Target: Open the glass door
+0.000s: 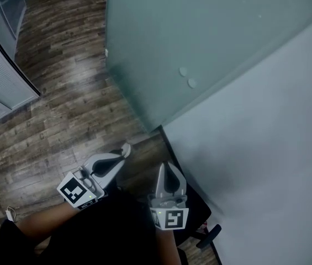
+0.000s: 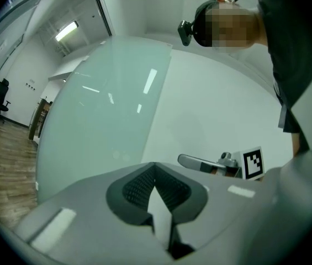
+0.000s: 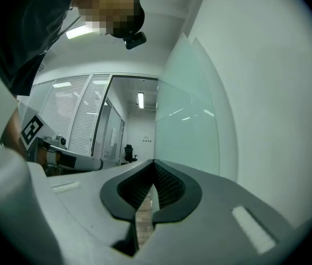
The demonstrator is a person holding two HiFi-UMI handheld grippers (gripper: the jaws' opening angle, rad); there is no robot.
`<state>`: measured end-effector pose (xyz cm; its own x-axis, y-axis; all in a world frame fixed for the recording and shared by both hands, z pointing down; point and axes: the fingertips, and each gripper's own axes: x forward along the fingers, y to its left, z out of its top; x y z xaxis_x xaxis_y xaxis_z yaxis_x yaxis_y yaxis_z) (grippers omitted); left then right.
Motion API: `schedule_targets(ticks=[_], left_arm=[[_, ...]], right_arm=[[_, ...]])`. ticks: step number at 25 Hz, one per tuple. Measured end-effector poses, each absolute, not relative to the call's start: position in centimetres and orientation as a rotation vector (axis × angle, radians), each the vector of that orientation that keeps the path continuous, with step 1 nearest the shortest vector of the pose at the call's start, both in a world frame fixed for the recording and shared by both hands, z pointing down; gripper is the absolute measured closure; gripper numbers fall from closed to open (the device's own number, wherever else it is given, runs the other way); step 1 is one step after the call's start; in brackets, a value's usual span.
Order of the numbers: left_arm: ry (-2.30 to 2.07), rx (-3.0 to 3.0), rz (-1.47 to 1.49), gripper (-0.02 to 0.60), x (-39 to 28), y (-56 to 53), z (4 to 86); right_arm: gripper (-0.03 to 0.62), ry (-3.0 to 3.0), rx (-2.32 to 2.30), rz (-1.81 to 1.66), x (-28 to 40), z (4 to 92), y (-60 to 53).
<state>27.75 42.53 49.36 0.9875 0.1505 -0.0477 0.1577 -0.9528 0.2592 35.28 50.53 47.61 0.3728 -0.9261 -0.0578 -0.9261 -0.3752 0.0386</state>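
Both claws, the left gripper (image 1: 123, 149) and the right gripper (image 1: 168, 165), are pinched together and hold nothing. The glass door (image 1: 200, 37) stands at twelve o'clock, apart from them. This fits walking up to it, or having swung it open.

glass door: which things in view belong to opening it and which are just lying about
For the job:
glass door
left tongs, shut, empty
right tongs, shut, empty

Just about:
office chair
window blinds
wooden floor
white wall
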Motion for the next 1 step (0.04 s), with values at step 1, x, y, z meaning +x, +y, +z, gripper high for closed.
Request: schedule_targets(ticks=[1], left_arm=[[0.214, 2.865, -0.046, 0.581, 27.24, 42.5, 49.84]], right_arm=[[0.594, 1.747, -2.603, 0.11, 34.87, 48.16, 50.77]])
